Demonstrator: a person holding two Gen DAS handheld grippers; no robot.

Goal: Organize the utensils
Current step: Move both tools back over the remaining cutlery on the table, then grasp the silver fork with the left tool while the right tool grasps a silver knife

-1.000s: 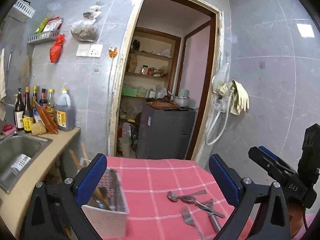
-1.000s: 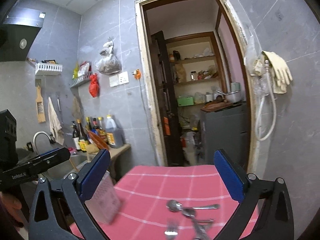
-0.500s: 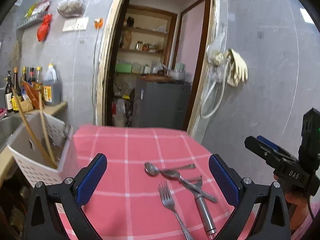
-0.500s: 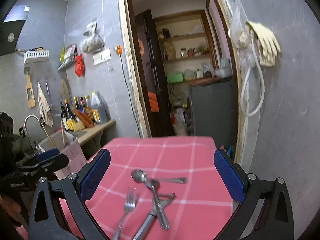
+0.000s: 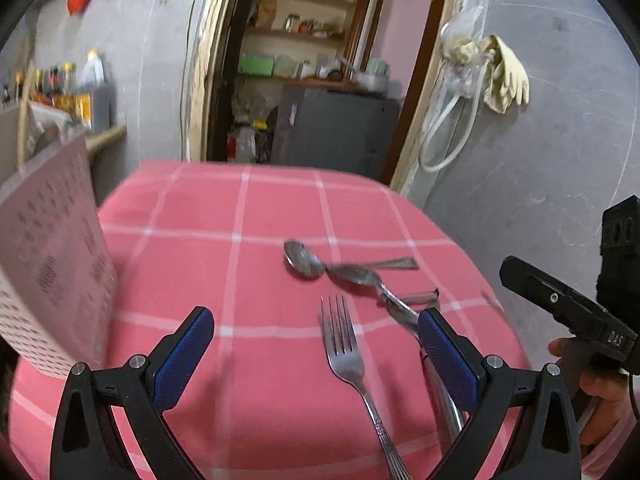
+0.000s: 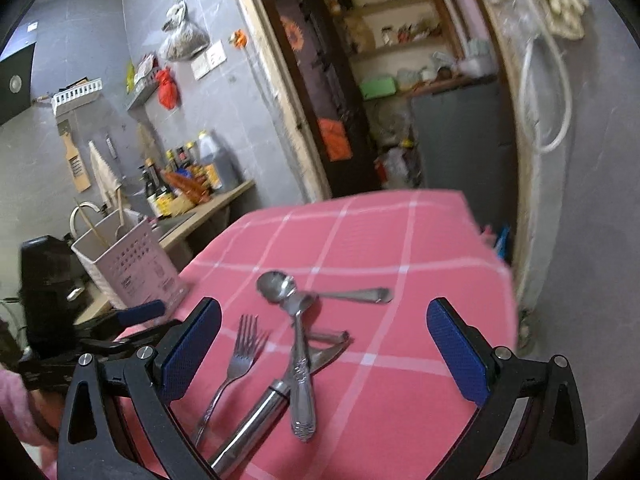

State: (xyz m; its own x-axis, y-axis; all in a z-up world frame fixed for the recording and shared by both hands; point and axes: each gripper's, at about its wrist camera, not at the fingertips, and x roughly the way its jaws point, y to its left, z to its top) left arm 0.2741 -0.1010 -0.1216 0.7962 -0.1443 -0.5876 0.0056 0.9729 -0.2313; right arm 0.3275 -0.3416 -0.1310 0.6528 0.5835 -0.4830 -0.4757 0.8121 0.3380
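Metal utensils lie on a pink checked tablecloth: a fork, two crossed spoons and a peeler with a round steel handle. In the right wrist view the fork lies left of the spoons. A white perforated utensil holder stands at the table's left edge, with wooden sticks in it. My left gripper is open and empty above the fork. My right gripper is open and empty above the utensil pile.
A counter with a sink and sauce bottles runs left of the table. A doorway with a grey cabinet lies behind. Rubber gloves and a hose hang on the right wall. The table's far edge drops off toward the door.
Both grippers have tilted down and moved closer to the table. The utensils now sit between the fingers of each. The holder has slid to the left edge of the left view.
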